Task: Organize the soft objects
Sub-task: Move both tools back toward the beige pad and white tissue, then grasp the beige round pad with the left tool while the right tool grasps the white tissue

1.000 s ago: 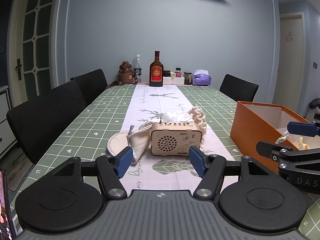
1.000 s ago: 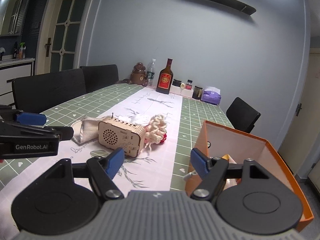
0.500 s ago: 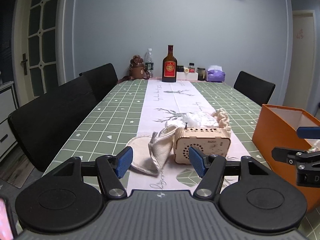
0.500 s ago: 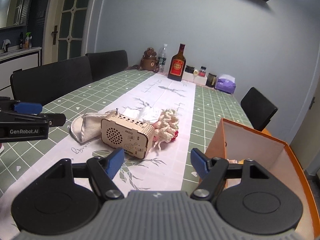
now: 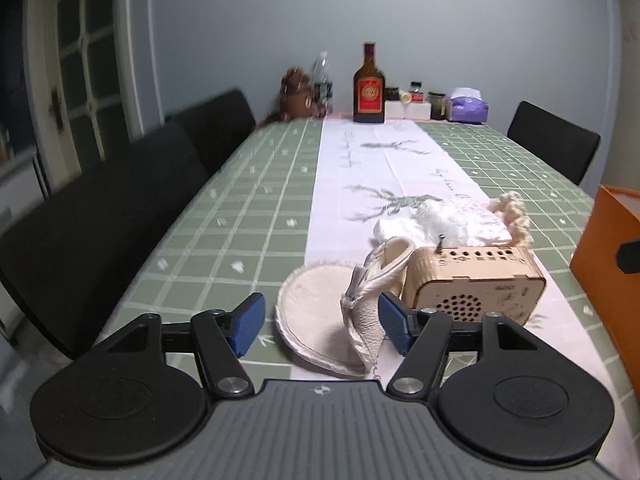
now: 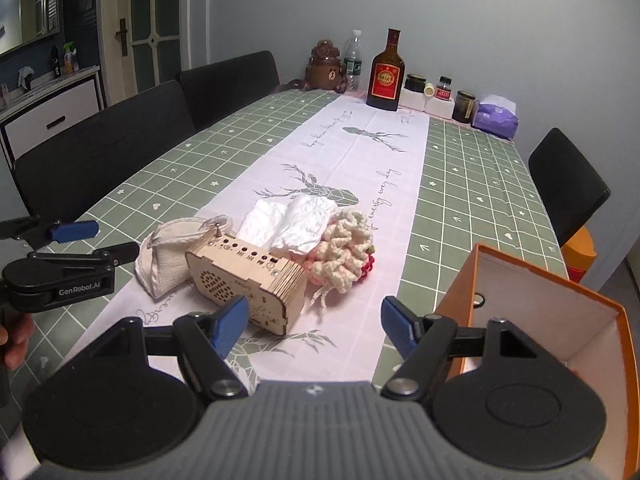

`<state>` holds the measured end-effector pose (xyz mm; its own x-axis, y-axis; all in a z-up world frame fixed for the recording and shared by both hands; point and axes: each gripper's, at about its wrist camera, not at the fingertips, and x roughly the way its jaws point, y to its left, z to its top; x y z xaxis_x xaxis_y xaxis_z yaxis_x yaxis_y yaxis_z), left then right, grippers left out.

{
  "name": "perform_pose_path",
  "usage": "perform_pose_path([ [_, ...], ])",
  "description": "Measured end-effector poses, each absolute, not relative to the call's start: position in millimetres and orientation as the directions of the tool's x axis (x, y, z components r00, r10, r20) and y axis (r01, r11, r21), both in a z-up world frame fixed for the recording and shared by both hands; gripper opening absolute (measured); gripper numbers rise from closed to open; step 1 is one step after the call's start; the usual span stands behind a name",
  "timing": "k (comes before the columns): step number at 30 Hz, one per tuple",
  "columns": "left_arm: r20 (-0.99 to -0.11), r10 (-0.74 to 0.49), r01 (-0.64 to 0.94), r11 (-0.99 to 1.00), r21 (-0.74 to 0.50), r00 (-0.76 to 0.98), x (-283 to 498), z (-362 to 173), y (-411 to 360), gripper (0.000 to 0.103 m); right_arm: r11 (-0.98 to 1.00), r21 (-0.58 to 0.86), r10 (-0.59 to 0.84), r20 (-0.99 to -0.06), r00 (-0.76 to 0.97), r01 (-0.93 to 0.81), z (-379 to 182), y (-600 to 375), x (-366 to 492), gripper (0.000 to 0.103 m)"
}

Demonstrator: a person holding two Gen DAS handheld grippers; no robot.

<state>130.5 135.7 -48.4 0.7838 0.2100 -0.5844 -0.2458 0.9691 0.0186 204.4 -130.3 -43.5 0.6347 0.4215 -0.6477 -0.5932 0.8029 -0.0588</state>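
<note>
The soft things lie clustered round the wooden radio box (image 6: pixel 246 276) on the pale table runner (image 6: pixel 360 152); the cream fabric pouch (image 5: pixel 340 312), folded over on itself with a raised flap, touches the radio's left end; the crumpled white tissue (image 6: pixel 290 224) lies just behind the radio; the cream crocheted bundle (image 6: pixel 344 252), with a touch of red yarn beneath, sits at its far right corner; the orange box (image 6: pixel 560 296), open-topped, stands well to the right of the radio. The left gripper (image 5: pixel 320 320) is opening its jaws, the pouch between them but unpressed; the right gripper (image 6: pixel 314 326) stands wide with nothing in it, low over the runner in front of the radio. The pouch looks light and limp, likely to sag and unfold; a pinch across the doubled fold or stitched rim should hold best; the tissue would tear or crush easily; the crochet is springy and forgiving, best taken through its middle.
</note>
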Motion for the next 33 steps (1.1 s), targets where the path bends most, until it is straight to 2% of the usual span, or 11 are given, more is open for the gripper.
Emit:
perform_pose_path([
  [6, -0.629, 0.172, -0.244, 0.969, -0.03, 0.758, 147, -61, 144, 0.084, 0.788, -0.08, 0.408, -0.676, 0.614, -0.611, -43, -117, 232, 0.073],
  [10, -0.669, 0.206, -0.271, 0.963, 0.007, 0.714, 163, -71, 146, 0.085, 0.764, -0.081, 0.42, -0.69, 0.589, -0.639, -43, -103, 250, 0.073],
  [13, -0.694, 0.201, -0.302, 0.953, -0.025, 0.692, 172, -76, 154, 0.085, 0.755, -0.095, 0.418, -0.693, 0.588, -0.649, -43, -91, 265, 0.073],
  [21, -0.722, 0.208, -0.359, 0.931, -0.06, 0.66, 190, -86, 165, 0.085, 0.699, -0.117, 0.424, -0.726, 0.541, -0.705, -55, -48, 309, 0.073],
  [27, -0.728, 0.185, -0.324, 0.944, -0.055, 0.66, 198, -92, 165, 0.084, 0.666, -0.15, 0.406, -0.749, 0.524, -0.73, -71, -16, 339, 0.072],
  [30, -0.728, 0.152, -0.317, 0.944, -0.093, 0.668, 197, -94, 169, 0.075, 0.66, -0.16, 0.387, -0.765, 0.515, -0.734, -80, -3, 351, 0.072],
  [32, -0.727, 0.148, -0.309, 0.947, -0.092, 0.671, 197, -93, 168, 0.066, 0.656, -0.157, 0.377, -0.779, 0.5, -0.739, -87, 3, 357, 0.068],
  [33, -0.724, 0.148, -0.304, 0.948, -0.089, 0.673, 197, -92, 166, 0.058, 0.651, -0.154, 0.374, -0.787, 0.491, -0.743, -91, 4, 360, 0.063],
])
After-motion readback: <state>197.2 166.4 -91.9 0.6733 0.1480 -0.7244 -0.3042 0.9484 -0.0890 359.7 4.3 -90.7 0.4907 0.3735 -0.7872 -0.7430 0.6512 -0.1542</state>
